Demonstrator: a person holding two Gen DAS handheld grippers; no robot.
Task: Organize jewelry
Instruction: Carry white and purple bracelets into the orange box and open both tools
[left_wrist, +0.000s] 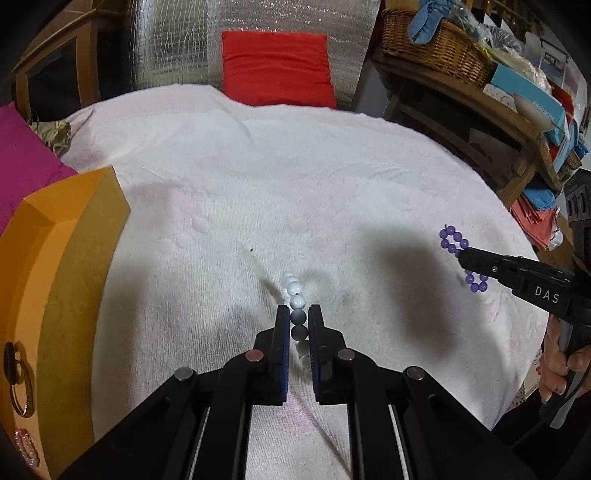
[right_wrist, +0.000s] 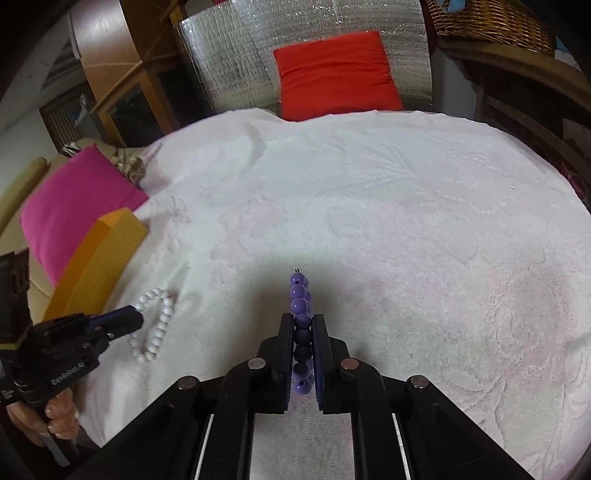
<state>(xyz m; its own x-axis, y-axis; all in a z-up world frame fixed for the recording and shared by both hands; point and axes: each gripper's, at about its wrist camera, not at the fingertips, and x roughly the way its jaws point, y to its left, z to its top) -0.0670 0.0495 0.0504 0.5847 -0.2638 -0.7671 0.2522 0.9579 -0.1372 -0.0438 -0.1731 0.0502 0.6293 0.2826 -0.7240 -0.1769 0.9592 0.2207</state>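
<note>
White bead bracelet (left_wrist: 297, 295) is being pinched tight by the left gripper (left_wrist: 298, 325), purple bead bracelet (right_wrist: 300, 306) by the right gripper (right_wrist: 303, 332), over the towel (right_wrist: 406, 221).

We see white beads (left_wrist: 296, 291) on one bracelet, purple beads (right_wrist: 299, 304) on the other, a pale pink-white towel (left_wrist: 295, 184) with a raised floral pattern, an orange box (left_wrist: 66, 251), red (left_wrist: 277, 66) and magenta (right_wrist: 77, 199) cushions, and black hand-held grippers.
</note>
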